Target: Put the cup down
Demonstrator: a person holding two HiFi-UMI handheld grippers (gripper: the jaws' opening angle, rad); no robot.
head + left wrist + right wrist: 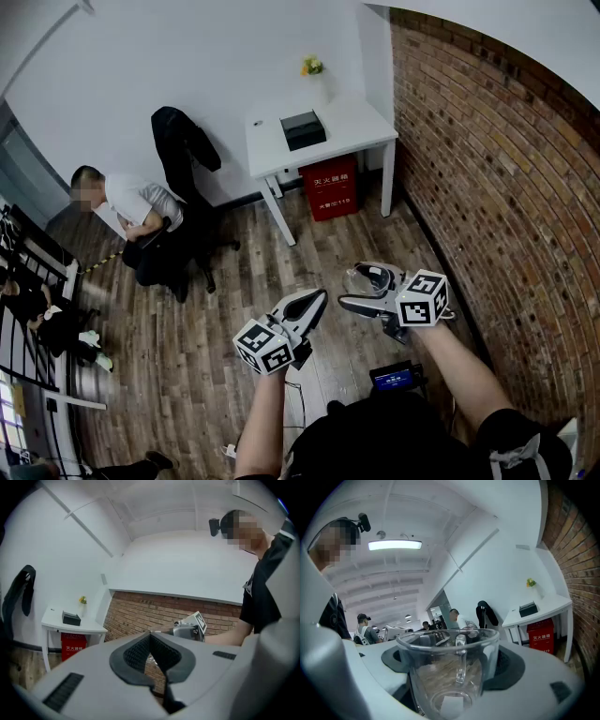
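The right hand-held gripper [361,289] has its jaws spread wide around a clear glass cup [447,667], pads pressing its sides. The left hand-held gripper [151,652] is closed on nothing. The cup hangs in the air over the wooden floor [187,319], well apart from the white counter [361,127]. The main danger is letting go too soon: with no surface beneath, the glass would drop and likely shatter. Smooth glass could also slip between only 2 pads if the grip eases or tilts
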